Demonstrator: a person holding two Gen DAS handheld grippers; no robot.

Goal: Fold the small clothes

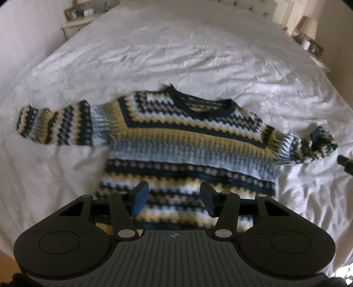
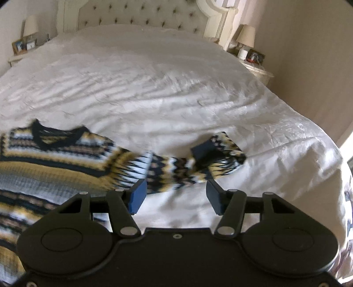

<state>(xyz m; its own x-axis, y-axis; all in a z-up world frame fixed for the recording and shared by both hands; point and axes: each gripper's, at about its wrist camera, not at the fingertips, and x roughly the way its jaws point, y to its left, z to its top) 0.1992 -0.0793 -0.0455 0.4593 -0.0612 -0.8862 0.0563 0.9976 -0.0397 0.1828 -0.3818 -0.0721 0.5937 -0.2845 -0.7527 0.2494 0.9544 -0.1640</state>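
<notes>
Small knitted sweater lying flat on the white bed, close to the near edge, neck hole pointing toward the headboard. Stripes of dark blue, yellow, white and light blue. On the left, one sleeve stretched straight out toward the left edge of the bed. In the middle, left claw hanging over the bottom stripes of the sweater, blue pads spread apart, pinching nothing. Further right, the other sleeve bent, its cuff folded back on itself. Right claw just above that sleeve, near the right edge of the bed, pads apart too, nothing between them but white sheet. Lamp on a bedside stand at far right.
</notes>
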